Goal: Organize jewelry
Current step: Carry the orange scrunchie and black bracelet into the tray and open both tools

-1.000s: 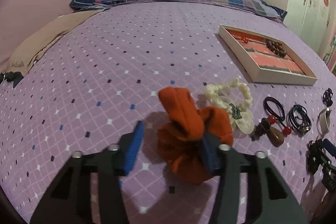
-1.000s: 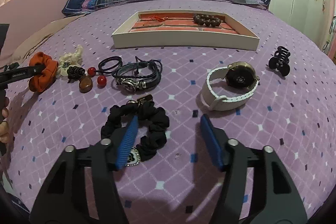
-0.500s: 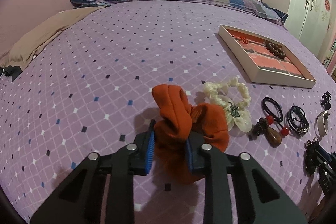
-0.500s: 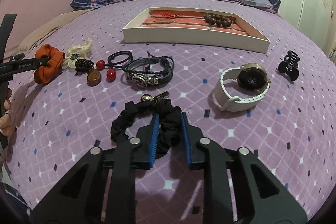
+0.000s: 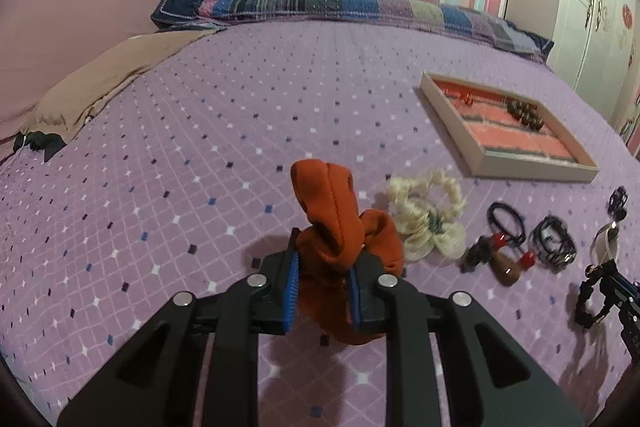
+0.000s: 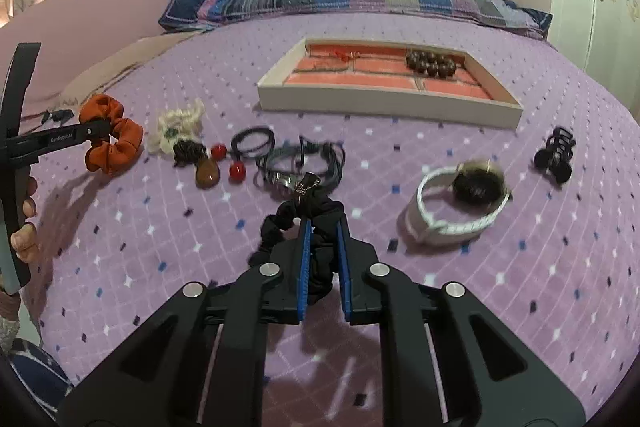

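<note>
A purple bed [image 5: 200,147] is filling the frame, a tray [image 6: 384,103] lying upper middle. The left tool [image 5: 322,283] has been closing, squeezing the orange scrunchie [image 5: 336,227]. The right tool [image 6: 324,259] is pinching the black scrunchie [image 6: 320,215], bottom middle.

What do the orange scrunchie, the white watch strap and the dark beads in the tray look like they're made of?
Orange scrunchie: soft matte fabric, gathered in folds with a visible seam.
White watch strap: probably silicone or rubber; it looks smooth and holds its loop, though the view is blurred.
Dark beads: round, brown, slightly glossy, possibly polished wood.
</note>
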`<state>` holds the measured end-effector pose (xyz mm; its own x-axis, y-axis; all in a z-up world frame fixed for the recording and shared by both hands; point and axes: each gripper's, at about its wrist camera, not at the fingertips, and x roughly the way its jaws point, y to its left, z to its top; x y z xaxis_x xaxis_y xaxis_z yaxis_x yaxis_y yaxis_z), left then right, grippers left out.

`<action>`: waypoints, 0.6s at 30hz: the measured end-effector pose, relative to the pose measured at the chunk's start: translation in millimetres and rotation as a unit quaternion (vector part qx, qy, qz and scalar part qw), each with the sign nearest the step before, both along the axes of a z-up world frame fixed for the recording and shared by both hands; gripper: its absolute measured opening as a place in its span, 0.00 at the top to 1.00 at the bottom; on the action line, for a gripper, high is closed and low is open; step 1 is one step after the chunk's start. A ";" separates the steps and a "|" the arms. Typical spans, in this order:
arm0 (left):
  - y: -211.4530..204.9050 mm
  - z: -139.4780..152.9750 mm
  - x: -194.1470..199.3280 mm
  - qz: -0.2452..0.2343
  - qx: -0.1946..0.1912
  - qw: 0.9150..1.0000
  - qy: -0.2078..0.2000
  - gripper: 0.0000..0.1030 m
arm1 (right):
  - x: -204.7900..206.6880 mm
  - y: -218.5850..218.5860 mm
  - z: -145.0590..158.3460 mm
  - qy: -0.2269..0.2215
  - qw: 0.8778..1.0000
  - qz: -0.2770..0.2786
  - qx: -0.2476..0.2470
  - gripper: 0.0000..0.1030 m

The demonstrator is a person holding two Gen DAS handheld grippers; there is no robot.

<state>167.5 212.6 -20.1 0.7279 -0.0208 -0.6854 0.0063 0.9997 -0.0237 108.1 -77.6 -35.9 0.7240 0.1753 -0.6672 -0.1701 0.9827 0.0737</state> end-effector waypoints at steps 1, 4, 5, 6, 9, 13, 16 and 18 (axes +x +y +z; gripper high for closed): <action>-2.4 4.4 0.5 0.000 -0.001 1.000 -0.004 0.80 | 1.3 -1.3 2.8 -0.003 1.000 0.002 0.001 0.87; -13.8 15.9 3.3 -0.004 0.004 1.000 -0.014 0.80 | 9.0 -8.3 14.8 -0.017 1.000 0.004 0.002 0.87; -18.9 20.2 4.7 -0.007 0.005 1.000 -0.017 0.80 | 11.8 -11.0 17.5 -0.020 1.000 0.003 0.003 0.87; -24.5 24.6 6.4 -0.012 0.005 1.000 -0.020 0.80 | 15.8 -13.7 21.1 -0.022 1.000 0.002 0.003 0.87; -41.8 36.0 11.8 -0.024 0.006 0.999 -0.028 0.80 | 33.2 -28.0 34.3 -0.037 0.999 -0.007 0.005 0.87; -77.5 52.8 30.0 -0.042 0.005 0.998 -0.036 0.80 | 61.9 -49.6 49.2 -0.047 0.999 -0.022 0.011 0.87; -105.1 60.7 49.9 -0.050 0.008 0.998 -0.039 0.80 | 89.7 -66.6 58.9 -0.054 0.998 -0.032 0.007 0.87; -119.2 62.8 64.9 -0.057 -0.002 0.998 -0.036 0.80 | 109.7 -78.5 62.7 -0.054 0.998 -0.038 0.010 0.87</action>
